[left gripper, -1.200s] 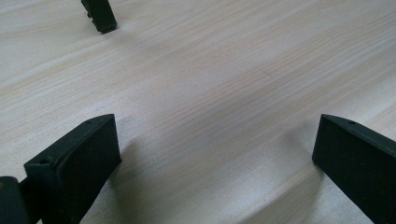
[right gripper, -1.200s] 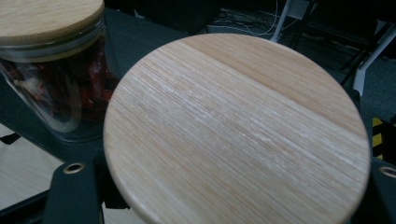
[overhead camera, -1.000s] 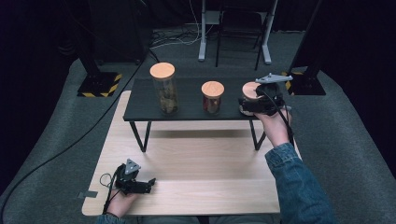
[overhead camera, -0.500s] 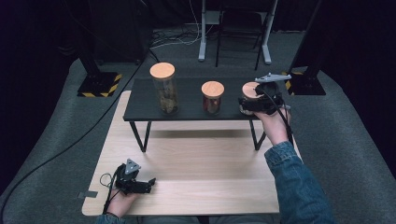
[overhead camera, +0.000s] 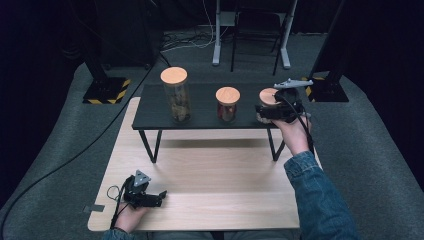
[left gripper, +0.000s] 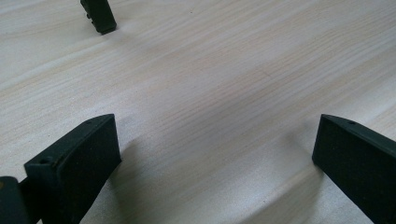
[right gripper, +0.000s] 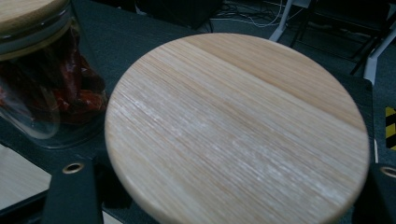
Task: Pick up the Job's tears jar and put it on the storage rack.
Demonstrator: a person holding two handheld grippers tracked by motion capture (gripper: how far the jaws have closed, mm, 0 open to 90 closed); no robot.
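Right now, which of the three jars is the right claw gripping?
The shortest jar, at the dark shelf's right end; the right claw clamps it below its wooden lid.

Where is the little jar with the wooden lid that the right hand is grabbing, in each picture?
High view: the small jar stands at the right end of the black shelf, in the right hand-held gripper.
Right gripper view: its wooden lid is in the middle, close up.
Left gripper view: bare wooden table, no jar.
Shared landmark: the red-filled jar beside it.
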